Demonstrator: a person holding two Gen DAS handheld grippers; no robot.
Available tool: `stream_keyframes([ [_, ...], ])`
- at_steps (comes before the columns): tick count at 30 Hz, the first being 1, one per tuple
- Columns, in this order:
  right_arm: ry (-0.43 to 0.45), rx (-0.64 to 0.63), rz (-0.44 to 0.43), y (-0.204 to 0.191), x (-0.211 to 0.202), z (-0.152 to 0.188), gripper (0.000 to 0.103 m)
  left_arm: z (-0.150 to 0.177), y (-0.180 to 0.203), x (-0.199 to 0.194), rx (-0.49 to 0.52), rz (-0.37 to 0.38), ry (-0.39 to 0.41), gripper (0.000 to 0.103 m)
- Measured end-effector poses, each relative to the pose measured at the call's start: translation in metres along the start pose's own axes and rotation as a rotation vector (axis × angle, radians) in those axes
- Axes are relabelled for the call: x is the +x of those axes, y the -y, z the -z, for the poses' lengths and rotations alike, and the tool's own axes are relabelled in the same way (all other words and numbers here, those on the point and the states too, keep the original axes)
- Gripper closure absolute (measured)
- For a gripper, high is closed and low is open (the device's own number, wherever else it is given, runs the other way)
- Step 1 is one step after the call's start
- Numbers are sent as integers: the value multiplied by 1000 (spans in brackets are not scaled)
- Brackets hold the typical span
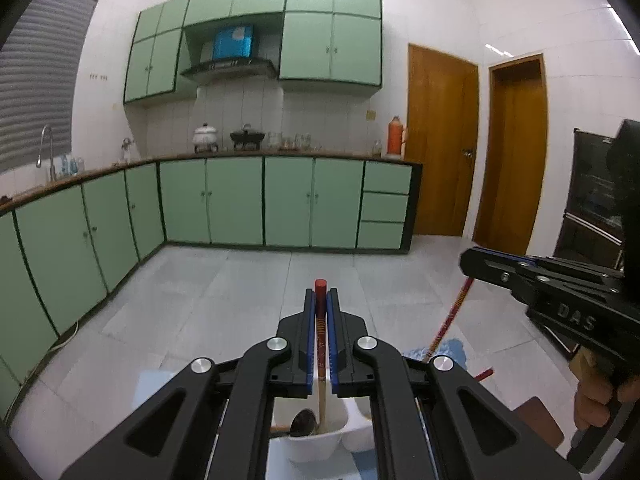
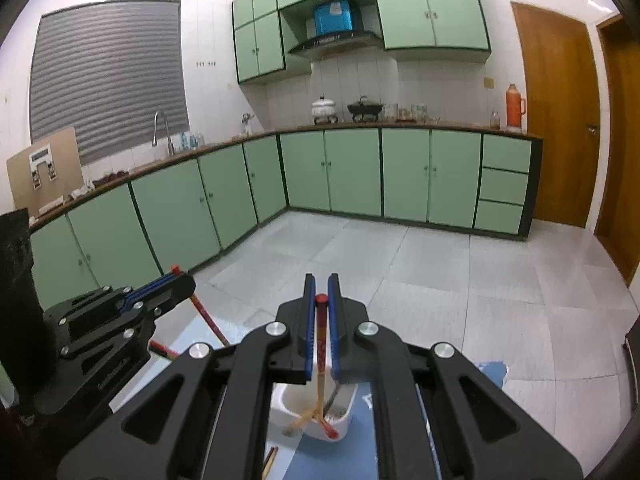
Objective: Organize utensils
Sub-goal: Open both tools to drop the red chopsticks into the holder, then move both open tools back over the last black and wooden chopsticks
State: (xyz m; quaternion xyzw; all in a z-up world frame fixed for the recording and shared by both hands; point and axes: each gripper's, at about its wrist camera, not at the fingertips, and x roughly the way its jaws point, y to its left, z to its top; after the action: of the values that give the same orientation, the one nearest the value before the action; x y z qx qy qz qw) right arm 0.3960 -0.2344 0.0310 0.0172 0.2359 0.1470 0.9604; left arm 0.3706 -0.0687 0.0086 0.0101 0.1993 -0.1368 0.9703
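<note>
Chopsticks are going into the holder, one per gripper, as far as these views allow a judgement. The left gripper has its blue-padded jaws closed narrow on a red-topped, patterned wooden chopstick, which stands nearly upright between the pads, its red cap poking just above them and its pale lower end reaching down into the white plastic divided utensil caddy directly below. A dark-bowled spoon with a wooden handle already lies in the same compartment, just beside the chopstick's lower end. The right gripper likewise pinches a second red-topped chopstick, tilted slightly, its lower end over or inside the caddy — whether it touches the bottom cannot be told. From the left view the right gripper sits well off to the side with that stick hanging beneath it. A further chopstick or two lean against the caddy's rim and lie on the blue mat near it. The next move seems to call for easing each stick down until it seats in a compartment, then parting the jaws without tipping the light caddy.
</note>
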Motion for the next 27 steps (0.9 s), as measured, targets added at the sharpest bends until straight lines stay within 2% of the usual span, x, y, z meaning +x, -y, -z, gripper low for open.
stream_keyframes([
  [3, 1, 5, 7, -2, -4, 4, 93, 3, -4, -3, -15, -1, -10, 91],
  [5, 14, 20, 11, -1, -12, 5, 92, 2, -6, -9, -15, -2, -4, 81],
  [7, 35, 37, 15, 1, -22, 5, 80, 1, -6, -21, -19, 2, 12, 74],
  [8, 43, 40, 17, 3, -26, 4, 78, 0, -6, -28, -18, 4, 22, 71],
  [10, 67, 46, 31, 5, -39, 6, 63, -1, -5, -41, -9, 0, 35, 63],
  [14, 121, 63, 54, 5, -71, 17, 45, 2, -2, -66, -3, -1, 63, 50],
  [19, 174, 83, 67, 3, -115, 46, 27, 20, 0, -106, -13, -6, 85, 44],
  [24, 163, 102, 68, -3, -142, 84, 18, 48, 4, -136, -15, -15, 73, 40],
  [27, 140, 106, 79, -9, -152, 110, 16, 70, 5, -147, -18, -33, 43, 38],
])
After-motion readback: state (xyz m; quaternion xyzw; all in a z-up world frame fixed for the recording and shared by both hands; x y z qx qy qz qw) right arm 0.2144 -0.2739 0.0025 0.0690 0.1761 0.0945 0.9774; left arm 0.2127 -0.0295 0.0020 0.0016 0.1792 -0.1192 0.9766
